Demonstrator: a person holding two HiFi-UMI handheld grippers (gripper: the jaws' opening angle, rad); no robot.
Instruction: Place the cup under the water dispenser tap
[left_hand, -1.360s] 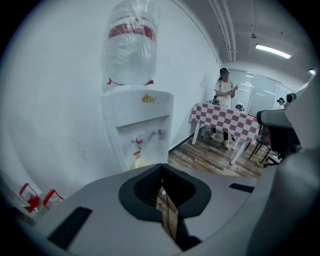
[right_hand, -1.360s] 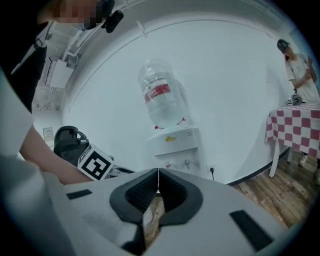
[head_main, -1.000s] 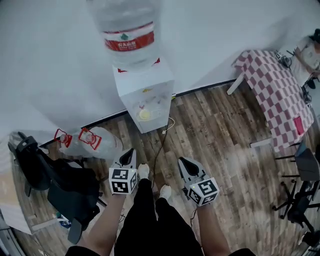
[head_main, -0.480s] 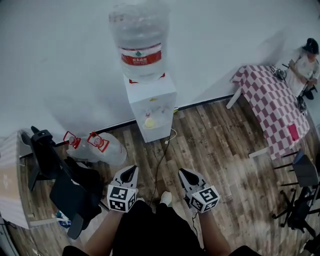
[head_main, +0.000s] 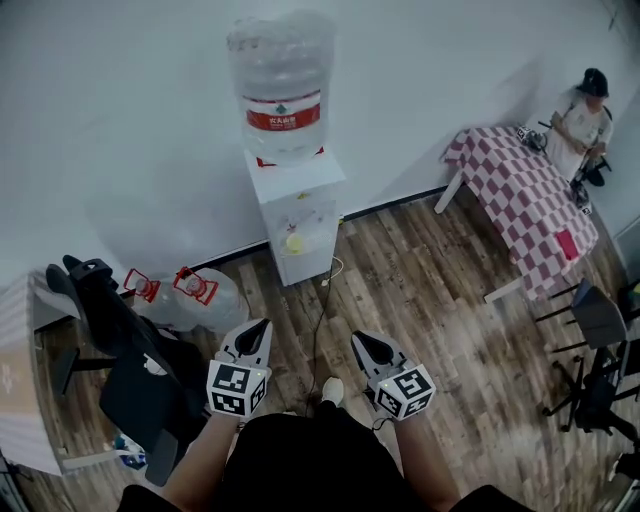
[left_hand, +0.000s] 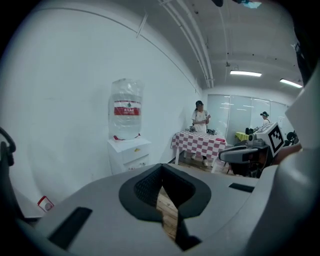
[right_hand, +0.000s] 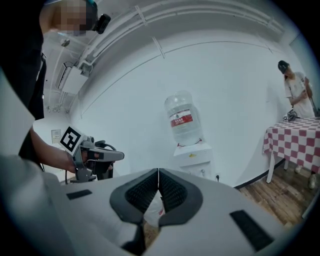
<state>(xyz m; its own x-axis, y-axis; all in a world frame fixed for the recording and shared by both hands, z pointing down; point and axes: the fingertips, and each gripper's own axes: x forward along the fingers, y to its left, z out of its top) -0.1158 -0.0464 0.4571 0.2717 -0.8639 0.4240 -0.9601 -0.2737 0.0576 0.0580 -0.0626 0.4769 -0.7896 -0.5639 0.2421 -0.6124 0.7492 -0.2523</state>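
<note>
– Where is the cup?
– A small yellow cup (head_main: 293, 243) sits in the recess at the front of a white water dispenser (head_main: 300, 215), against the far wall. It is too small to tell whether it is right under a tap. A large clear bottle (head_main: 281, 85) with a red label stands upturned on top
– And the two grippers?
– Both are held low before the person, well apart from the dispenser and pointing towards it. The left gripper (head_main: 262, 326) has its jaws pressed together on nothing, and so has the right gripper (head_main: 360, 340)
– What else is around?
– Two clear bottles (head_main: 190, 297) lie on the wooden floor (head_main: 420, 290) left of the dispenser, near a black chair (head_main: 130, 370). To the right is a desk (head_main: 525, 205) under a red checked cloth, with a person (head_main: 580, 125) at its far end
</note>
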